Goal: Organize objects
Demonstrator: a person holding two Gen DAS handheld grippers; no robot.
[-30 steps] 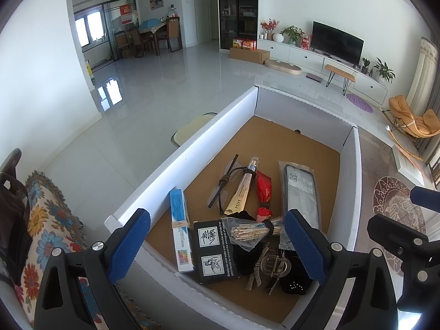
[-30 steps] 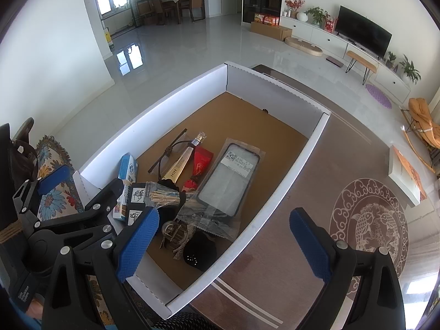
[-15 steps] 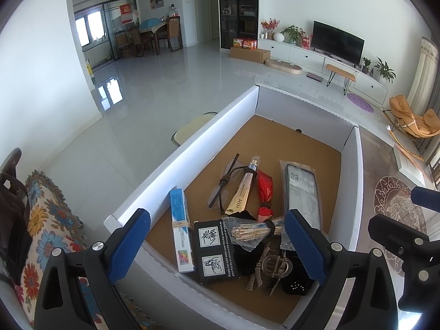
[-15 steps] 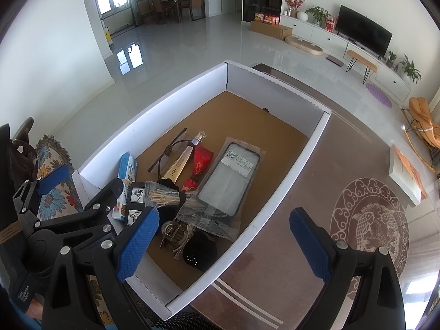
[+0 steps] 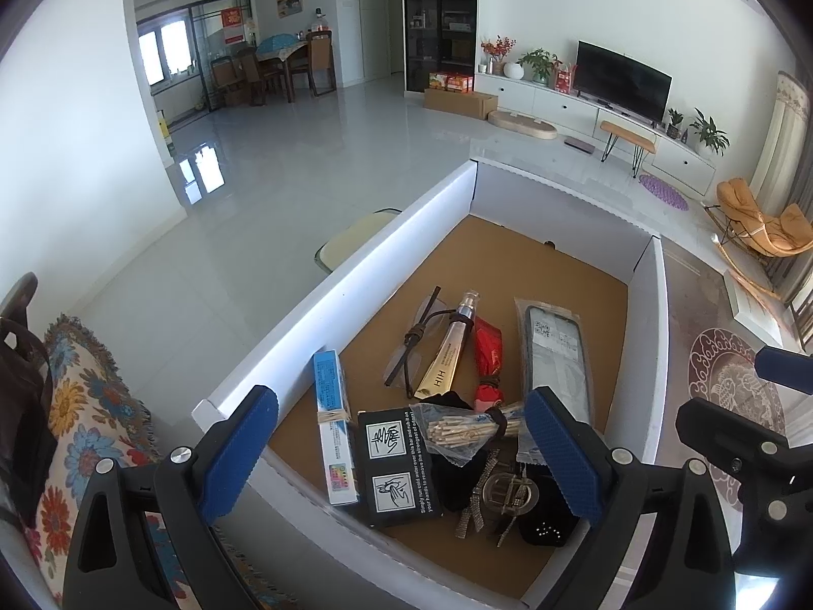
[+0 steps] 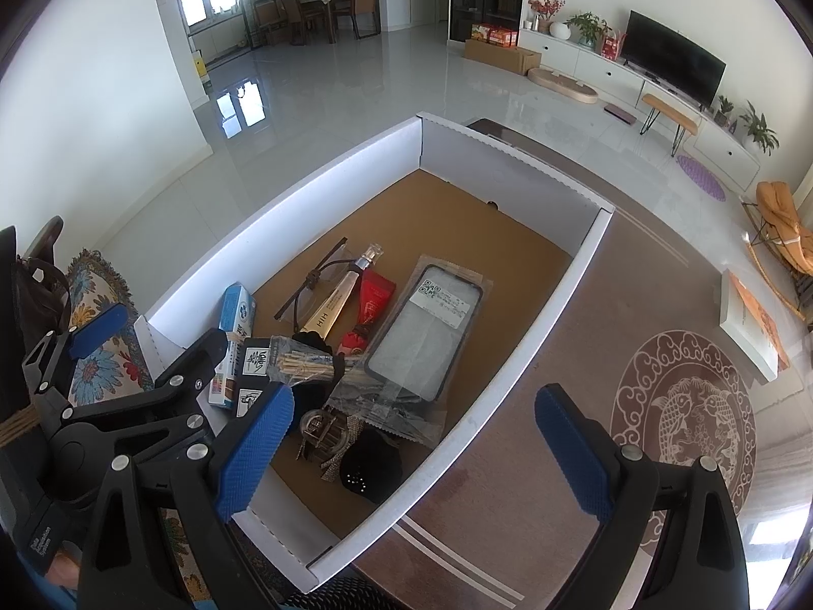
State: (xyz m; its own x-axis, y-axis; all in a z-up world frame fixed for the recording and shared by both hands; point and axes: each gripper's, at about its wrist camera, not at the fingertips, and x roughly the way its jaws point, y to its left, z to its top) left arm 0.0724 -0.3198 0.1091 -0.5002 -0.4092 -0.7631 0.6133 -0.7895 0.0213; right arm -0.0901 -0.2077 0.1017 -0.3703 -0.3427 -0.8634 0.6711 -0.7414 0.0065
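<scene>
A white cardboard box point(image 5: 335, 295) point(image 6: 513, 386) with a brown floor holds several items at its near end. Among them are a blue-white carton point(image 5: 333, 429) point(image 6: 236, 323), a black packet point(image 5: 399, 462), a bag of wooden sticks point(image 5: 465, 432) point(image 6: 300, 358), a gold tube point(image 5: 447, 356) point(image 6: 338, 300), a red sachet point(image 5: 489, 358) point(image 6: 373, 300), a bagged phone case point(image 5: 556, 356) point(image 6: 427, 335), a metal buckle point(image 5: 508, 490) point(image 6: 322, 429) and a black pouch point(image 6: 371, 465). My left gripper point(image 5: 401, 452) hovers open above the near pile. My right gripper point(image 6: 414, 450) is open over the box's right wall.
The box sits on a brown table point(image 6: 533, 483) with a fish medallion point(image 6: 686, 417). A floral cushion point(image 5: 76, 432) lies left of the box. A stool point(image 5: 350, 241) stands beyond the left wall. A white book point(image 6: 752, 320) rests at the table's right.
</scene>
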